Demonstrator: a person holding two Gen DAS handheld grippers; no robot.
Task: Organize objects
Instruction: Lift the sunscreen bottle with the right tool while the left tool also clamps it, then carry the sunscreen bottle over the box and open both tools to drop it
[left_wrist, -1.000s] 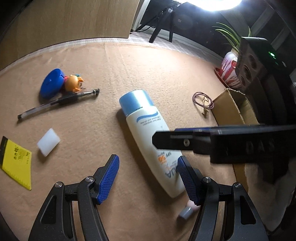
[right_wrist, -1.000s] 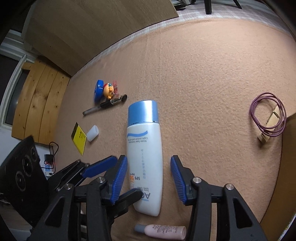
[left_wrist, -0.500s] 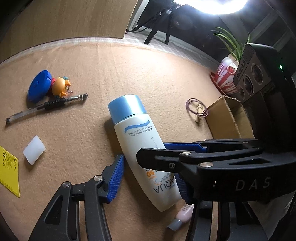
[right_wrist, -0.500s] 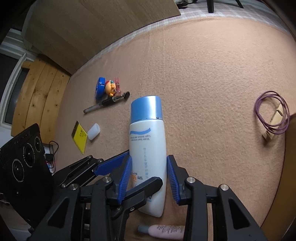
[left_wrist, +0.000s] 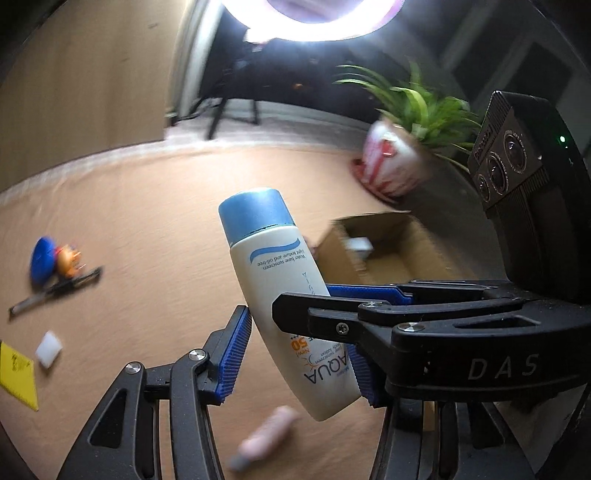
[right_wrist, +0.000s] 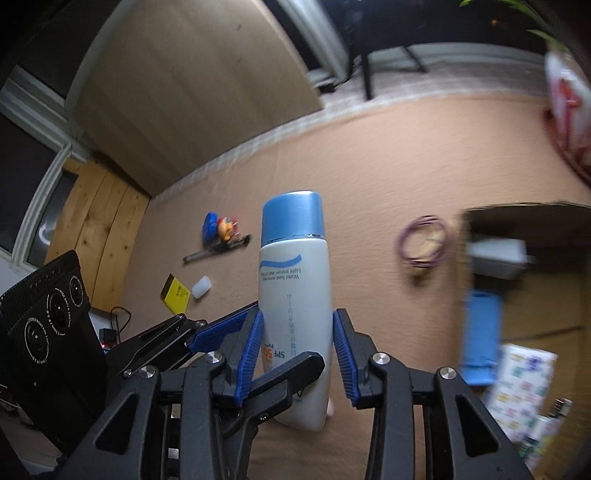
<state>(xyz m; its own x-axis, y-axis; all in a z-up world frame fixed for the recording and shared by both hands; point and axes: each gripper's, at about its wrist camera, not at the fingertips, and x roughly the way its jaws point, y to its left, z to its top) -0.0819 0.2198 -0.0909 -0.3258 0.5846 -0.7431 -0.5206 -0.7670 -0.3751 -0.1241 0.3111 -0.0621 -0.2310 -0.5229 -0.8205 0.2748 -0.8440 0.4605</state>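
A white sunscreen bottle (left_wrist: 273, 266) with a blue cap hangs tilted above the tan table cloth (left_wrist: 147, 221), clear of the surface. My left gripper (left_wrist: 299, 365) is shut on its lower body, blue pads on either side. My right gripper (right_wrist: 298, 354) is shut on the same lower part of the bottle (right_wrist: 293, 280), crossing the left one. In the left wrist view the right gripper's fingers (left_wrist: 332, 314) reach in from the right across the label. The open cardboard box (left_wrist: 369, 221) stands just behind and right of the bottle.
The box (right_wrist: 524, 210) holds a white charger (right_wrist: 498, 254), a blue item (right_wrist: 480, 332) and a patterned pack. A purple cable loop (right_wrist: 423, 242) lies beside it. A small pink bottle (left_wrist: 266, 432) lies below. Blue disc (left_wrist: 40, 254), orange toy, pen (left_wrist: 55, 290), eraser (left_wrist: 48, 349), yellow card at left. Potted plant (left_wrist: 391, 166) behind.
Both grippers closed onto the bottle while it lay on the cloth, then lifted it together; its cap end now points up and the view has swung toward the box.
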